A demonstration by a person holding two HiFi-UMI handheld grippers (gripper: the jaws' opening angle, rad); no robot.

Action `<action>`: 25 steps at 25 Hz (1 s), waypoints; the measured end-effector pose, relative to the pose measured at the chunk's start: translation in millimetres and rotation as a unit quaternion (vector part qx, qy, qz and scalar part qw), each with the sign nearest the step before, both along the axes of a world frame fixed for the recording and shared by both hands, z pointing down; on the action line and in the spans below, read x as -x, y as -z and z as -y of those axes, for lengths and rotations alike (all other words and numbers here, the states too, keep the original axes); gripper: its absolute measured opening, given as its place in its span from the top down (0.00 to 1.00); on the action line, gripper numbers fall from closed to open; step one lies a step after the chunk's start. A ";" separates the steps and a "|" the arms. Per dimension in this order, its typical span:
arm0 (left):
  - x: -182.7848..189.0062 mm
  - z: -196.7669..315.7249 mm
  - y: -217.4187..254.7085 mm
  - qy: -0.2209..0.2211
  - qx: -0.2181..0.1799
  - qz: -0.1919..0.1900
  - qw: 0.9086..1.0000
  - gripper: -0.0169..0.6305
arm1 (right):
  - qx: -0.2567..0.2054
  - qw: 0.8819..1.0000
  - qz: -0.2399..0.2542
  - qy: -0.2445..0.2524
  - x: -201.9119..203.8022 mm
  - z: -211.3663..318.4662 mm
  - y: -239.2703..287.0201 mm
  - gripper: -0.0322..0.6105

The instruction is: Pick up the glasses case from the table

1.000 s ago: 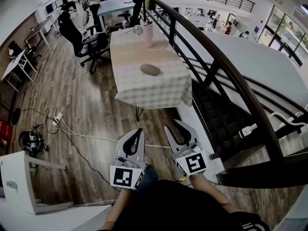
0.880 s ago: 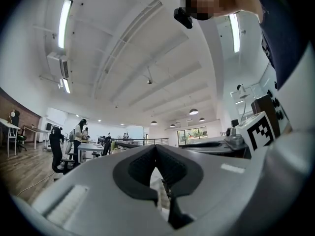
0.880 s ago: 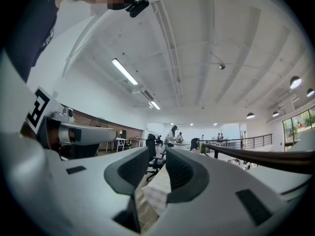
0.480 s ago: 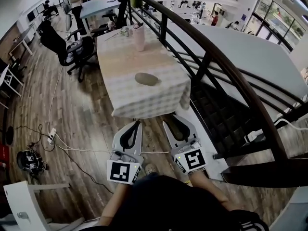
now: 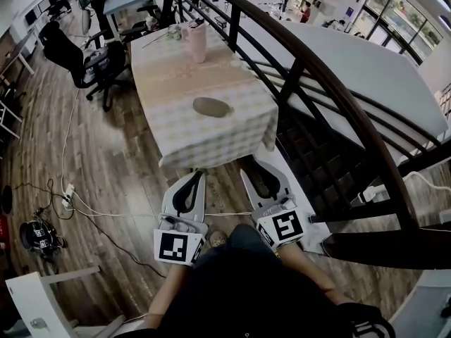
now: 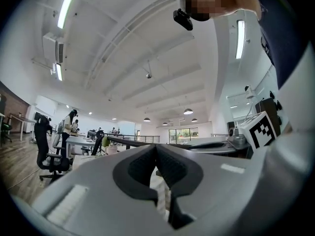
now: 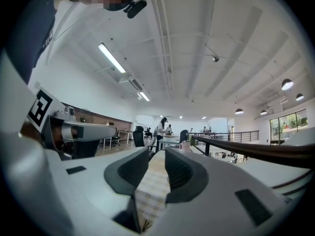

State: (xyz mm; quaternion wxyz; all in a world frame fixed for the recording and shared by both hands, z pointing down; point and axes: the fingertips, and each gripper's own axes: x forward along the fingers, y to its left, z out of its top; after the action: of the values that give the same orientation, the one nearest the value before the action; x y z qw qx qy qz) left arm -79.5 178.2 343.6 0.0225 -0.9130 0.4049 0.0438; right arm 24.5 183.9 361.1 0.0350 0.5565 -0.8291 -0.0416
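Claws sit nearest, held side by side above the wooden floor. The left claw is clenched on nothing: in the left gripper view its two dark pads meet at the tips, with only a hollow loop behind them. The right claw is released. Its jaws stand a little apart, and the right gripper view shows checked cloth through the gap but nothing between them. Both claws point toward the near edge of the surface, short of it and not touching it.

White cables trail over the floor to the left. The surface wears a pale checked tablecloth that hangs over the near edge. The glasses case, a grey oval, lies flat in the near half of the surface, roughly midway between the left and right edges and well apart from both claws.

At the far end stands a pink cup, beside clutter too small to tell. A dark curved railing runs along the right edge, and black office chairs stand off the left edge.
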 end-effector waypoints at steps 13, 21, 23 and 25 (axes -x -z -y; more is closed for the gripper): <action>6.4 64.3 -4.4 0.016 0.005 -0.009 1.000 0.96 | -0.007 1.000 0.005 0.012 -0.9 73.7 -2.7 0.80; 6.0 156.9 3.7 0.048 -0.003 -0.014 0.999 0.96 | -0.026 0.998 -0.003 0.055 7.6 181.5 5.0 0.80; 4.0 180.7 6.7 0.053 -0.008 -0.014 0.998 0.96 | -0.023 0.998 -0.004 0.065 6.7 208.3 4.2 0.80; 1.6 202.0 7.9 0.059 -0.004 -0.012 0.998 0.96 | -0.020 0.997 -0.005 0.075 5.6 232.9 2.3 0.80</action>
State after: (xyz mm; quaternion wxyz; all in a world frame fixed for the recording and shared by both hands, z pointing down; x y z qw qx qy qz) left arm -81.1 -23.8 335.7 0.0239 -0.8869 0.4581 0.0551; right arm 18.9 -49.0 358.8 0.0248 0.4933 -0.8672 -0.0630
